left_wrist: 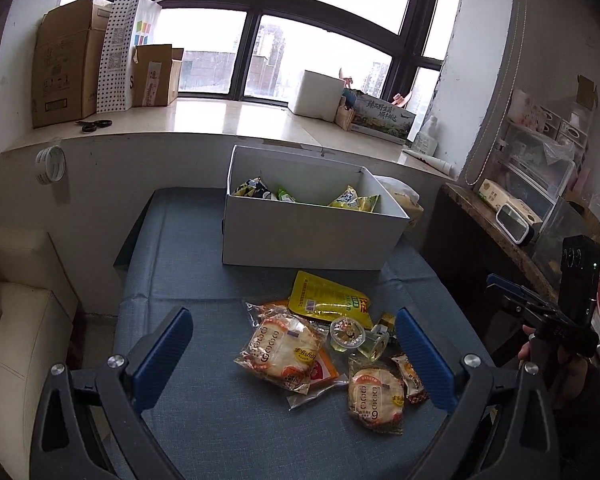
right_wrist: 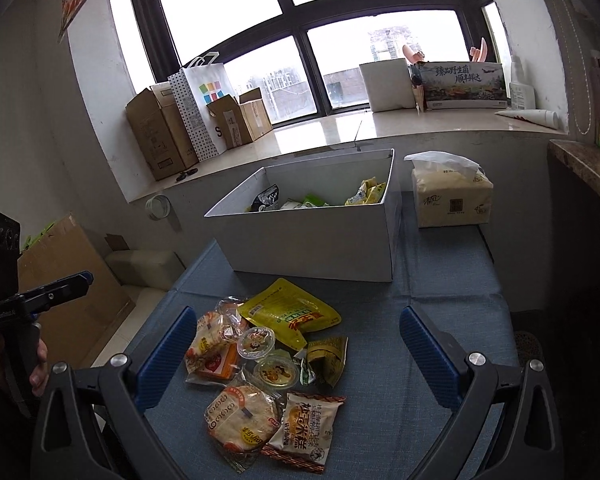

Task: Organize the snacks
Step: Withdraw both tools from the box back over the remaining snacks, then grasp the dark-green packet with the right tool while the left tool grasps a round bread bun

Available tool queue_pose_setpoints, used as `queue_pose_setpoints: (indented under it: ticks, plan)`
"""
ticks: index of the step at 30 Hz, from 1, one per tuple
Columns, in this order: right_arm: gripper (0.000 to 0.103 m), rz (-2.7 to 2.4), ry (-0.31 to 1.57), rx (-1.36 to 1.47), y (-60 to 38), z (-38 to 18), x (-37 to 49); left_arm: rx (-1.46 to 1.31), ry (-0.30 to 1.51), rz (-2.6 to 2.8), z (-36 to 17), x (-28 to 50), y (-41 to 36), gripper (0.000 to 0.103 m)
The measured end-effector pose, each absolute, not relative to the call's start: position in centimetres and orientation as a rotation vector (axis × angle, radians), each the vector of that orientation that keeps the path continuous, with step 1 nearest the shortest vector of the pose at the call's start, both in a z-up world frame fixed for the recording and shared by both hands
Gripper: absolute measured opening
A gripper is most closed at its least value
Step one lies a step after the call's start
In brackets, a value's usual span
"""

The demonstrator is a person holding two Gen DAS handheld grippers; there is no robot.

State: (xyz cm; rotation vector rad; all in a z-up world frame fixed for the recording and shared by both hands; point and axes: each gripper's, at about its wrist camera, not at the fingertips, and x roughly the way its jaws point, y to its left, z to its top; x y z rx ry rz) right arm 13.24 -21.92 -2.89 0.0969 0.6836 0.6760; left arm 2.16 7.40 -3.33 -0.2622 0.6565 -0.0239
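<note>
A pile of snacks lies on the blue tablecloth (left_wrist: 188, 272): a yellow pouch (left_wrist: 328, 294) (right_wrist: 290, 310), round cakes in clear wrappers (left_wrist: 282, 346) (right_wrist: 242, 418), two jelly cups (left_wrist: 346, 334) (right_wrist: 276, 372) and a rice-cake packet (right_wrist: 306, 426). Behind them stands a white box (left_wrist: 312, 236) (right_wrist: 316, 240) with several snack packets inside. My left gripper (left_wrist: 294, 358) is open and empty, held above the pile. My right gripper (right_wrist: 296, 354) is open and empty, also above the pile. Each gripper shows at the edge of the other's view.
A tissue pack (right_wrist: 450, 196) sits right of the box. The windowsill holds cardboard boxes (left_wrist: 66, 64), a dotted paper bag (left_wrist: 126, 52), scissors (left_wrist: 96, 124) and a white box (left_wrist: 320, 94). A cluttered side shelf (left_wrist: 512, 216) stands at the right.
</note>
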Motion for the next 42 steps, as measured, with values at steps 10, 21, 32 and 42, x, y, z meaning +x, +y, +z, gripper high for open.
queue_pose_setpoints:
  ticks: [10, 21, 32, 42]
  plan:
    - [0.103, 0.668, 0.716, 0.096, -21.3, -4.1, 13.2, -0.267, 0.617, -0.029, -2.7, 1.4, 7.4, 0.103]
    - [0.103, 0.673, 0.727, 0.109, -20.6, -5.1, 12.7, -0.261, 0.602, 0.016, -2.3, 1.1, 8.2, 0.103]
    - [0.103, 0.614, 0.76, 0.013, -21.6, -7.2, 12.6, -0.248, 0.643, 0.072, -3.7, 0.2, 7.8, 0.103]
    - [0.103, 0.637, 0.862, -0.122, -18.6, -11.9, 14.3, -0.262, 0.672, 0.062, -5.1, 0.0, 7.6, 0.103]
